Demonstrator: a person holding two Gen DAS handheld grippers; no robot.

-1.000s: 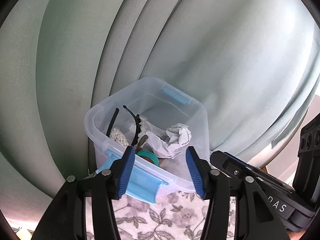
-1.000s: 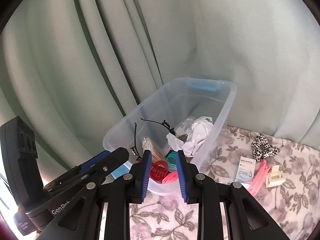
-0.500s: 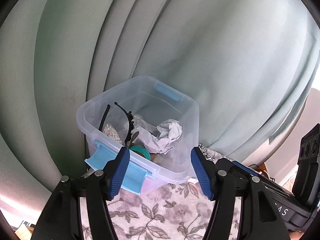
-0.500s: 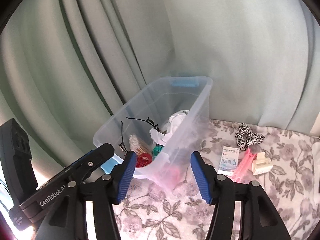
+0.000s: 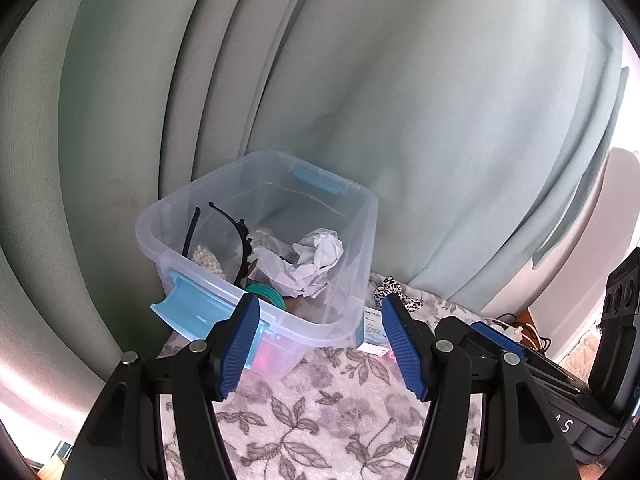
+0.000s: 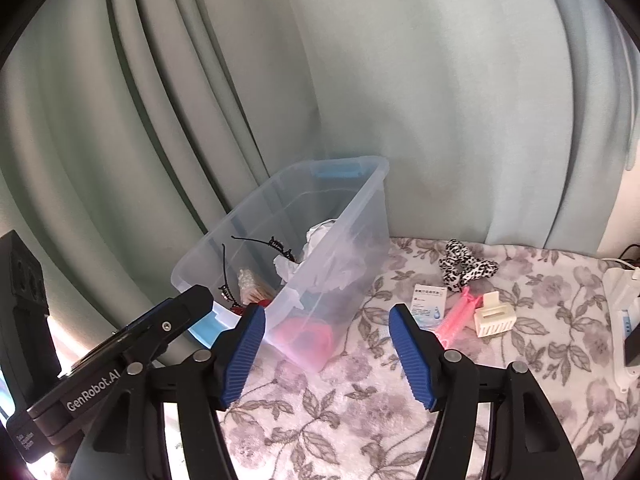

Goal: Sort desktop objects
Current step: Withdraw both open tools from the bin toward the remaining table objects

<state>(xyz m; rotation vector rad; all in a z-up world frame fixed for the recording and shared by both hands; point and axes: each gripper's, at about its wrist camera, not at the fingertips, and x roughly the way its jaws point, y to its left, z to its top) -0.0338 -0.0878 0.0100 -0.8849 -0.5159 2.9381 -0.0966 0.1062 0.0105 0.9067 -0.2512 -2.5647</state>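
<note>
A clear plastic bin [image 5: 352,208] [image 6: 376,184] with blue latches stands on the floral cloth against the curtain. It holds crumpled white paper [image 5: 316,256], a black headband [image 5: 240,232], white beads, a teal ring and red and pink clips [image 6: 308,332]. Right of the bin on the cloth lie a leopard-print scrunchie [image 6: 464,266], a small white and blue box [image 6: 429,299], a pink clip [image 6: 460,316] and a cream claw clip [image 6: 494,315]. My left gripper [image 5: 320,340] and right gripper [image 6: 326,352] are both open, empty, and pulled back from the bin.
Pale green curtains [image 6: 440,100] hang right behind the bin. A white power strip and cables [image 6: 622,320] lie at the far right edge. The floral cloth [image 6: 360,420] stretches in front of both grippers.
Both grippers drew back from the bin. The right gripper opened from narrow to wide; a red clip seen between its fingers now lies in the bin. The left widened slightly.
</note>
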